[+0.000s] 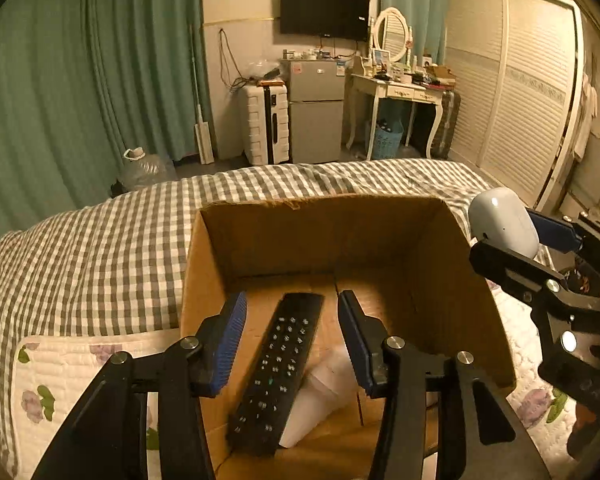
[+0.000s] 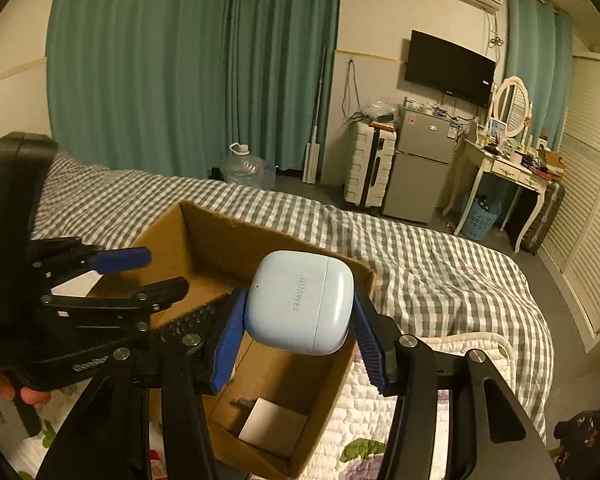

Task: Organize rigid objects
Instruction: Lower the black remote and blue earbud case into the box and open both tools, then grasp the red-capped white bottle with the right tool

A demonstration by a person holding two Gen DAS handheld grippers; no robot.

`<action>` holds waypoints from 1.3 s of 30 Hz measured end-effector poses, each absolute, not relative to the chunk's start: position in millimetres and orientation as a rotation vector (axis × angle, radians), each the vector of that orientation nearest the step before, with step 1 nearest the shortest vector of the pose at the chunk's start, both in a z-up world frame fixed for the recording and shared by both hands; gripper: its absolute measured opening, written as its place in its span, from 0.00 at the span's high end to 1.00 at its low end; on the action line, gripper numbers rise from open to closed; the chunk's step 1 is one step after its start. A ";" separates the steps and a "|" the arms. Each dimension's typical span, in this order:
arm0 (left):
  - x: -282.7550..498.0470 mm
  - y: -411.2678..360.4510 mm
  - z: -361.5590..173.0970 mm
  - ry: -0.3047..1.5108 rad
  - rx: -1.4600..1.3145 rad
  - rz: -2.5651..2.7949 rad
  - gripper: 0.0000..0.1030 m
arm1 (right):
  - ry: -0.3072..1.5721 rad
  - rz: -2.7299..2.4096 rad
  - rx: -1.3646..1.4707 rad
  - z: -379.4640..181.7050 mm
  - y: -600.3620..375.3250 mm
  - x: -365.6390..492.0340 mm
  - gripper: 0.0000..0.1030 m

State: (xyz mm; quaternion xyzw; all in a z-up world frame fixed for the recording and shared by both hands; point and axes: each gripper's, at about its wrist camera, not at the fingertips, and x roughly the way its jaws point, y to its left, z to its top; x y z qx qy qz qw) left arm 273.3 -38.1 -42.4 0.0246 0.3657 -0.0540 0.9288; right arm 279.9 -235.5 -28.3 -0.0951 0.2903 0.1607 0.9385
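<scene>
An open cardboard box [image 1: 384, 232] sits on the bed. A black remote control [image 1: 278, 368] lies inside it on a white object [image 1: 320, 396]. My left gripper [image 1: 292, 340] is open above the box, its fingers either side of the remote, not touching it. My right gripper [image 2: 296, 334] is shut on a pale blue earbuds case [image 2: 300, 302] and holds it over the box [image 2: 204, 240]. The case also shows in the left wrist view [image 1: 502, 222], above the box's right wall. The left gripper shows at the left in the right wrist view [image 2: 140, 276].
The bed has a grey checked cover [image 1: 100, 248] and a floral quilt [image 1: 60, 380]. Beyond it stand a white suitcase [image 1: 266, 124], a small fridge [image 1: 316, 112], a dressing table [image 1: 400, 92], a water jug [image 1: 144, 168] and green curtains [image 1: 80, 80].
</scene>
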 end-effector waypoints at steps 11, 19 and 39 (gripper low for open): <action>229.1 -16.8 -20.2 0.740 0.012 -0.057 0.49 | 0.553 0.328 -0.164 -21.4 -242.5 255.8 0.26; 175.0 9.3 8.4 0.722 -0.043 -0.018 0.42 | 0.565 0.394 -0.169 1.5 -240.6 182.7 0.26; 104.8 53.0 -97.3 0.859 -0.092 0.104 0.37 | 0.900 0.576 -0.335 -162.6 -162.9 147.3 0.47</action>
